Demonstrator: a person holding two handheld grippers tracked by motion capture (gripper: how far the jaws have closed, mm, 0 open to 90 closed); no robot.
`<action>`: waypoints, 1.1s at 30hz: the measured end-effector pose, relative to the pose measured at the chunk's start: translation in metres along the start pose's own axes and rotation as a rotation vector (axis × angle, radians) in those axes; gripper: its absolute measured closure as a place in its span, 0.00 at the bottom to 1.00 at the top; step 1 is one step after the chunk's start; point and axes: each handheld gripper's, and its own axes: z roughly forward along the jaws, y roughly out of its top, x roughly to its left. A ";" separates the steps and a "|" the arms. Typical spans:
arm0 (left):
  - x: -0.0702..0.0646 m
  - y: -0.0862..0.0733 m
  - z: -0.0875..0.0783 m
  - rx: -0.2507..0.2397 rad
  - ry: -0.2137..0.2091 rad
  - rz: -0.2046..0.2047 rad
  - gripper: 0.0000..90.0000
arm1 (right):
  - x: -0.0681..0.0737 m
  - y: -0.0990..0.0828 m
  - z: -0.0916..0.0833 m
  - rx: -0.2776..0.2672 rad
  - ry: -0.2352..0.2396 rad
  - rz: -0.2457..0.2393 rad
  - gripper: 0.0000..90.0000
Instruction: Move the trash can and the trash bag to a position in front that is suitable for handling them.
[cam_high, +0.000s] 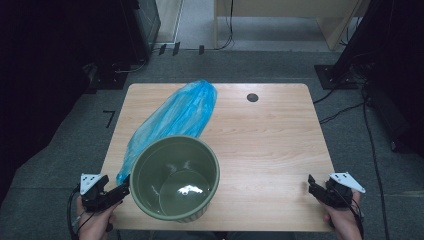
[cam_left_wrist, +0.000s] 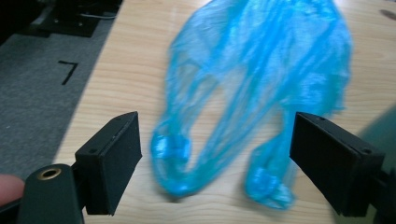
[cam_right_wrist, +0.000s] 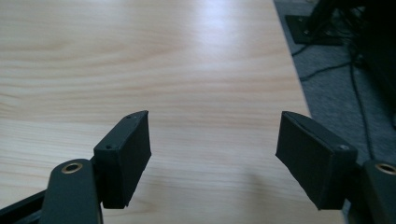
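A crumpled blue bag (cam_left_wrist: 261, 79) lies flat on the counter just ahead of the left fingers (cam_left_wrist: 112, 163). An empty green bin (cam_high: 175, 177) stands upright beside them.

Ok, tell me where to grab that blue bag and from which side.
Take the blue bag by a knotted handle loop at its near end, coming from the table's near edge with the open left gripper: the loops lie just ahead of it.

left tool (cam_high: 120, 190) agape, right tool (cam_high: 312, 186) agape
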 end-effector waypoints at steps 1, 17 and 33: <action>-0.003 0.000 -0.001 -0.002 -0.007 0.006 0.18 | 0.003 0.002 -0.002 -0.008 0.007 -0.004 0.29; -0.040 0.008 0.008 0.001 -0.076 0.034 0.19 | 0.092 0.034 -0.044 -0.105 0.229 -0.071 0.32; -0.079 0.010 0.022 0.001 -0.124 0.056 0.19 | 0.175 0.044 -0.044 -0.140 0.366 -0.162 0.30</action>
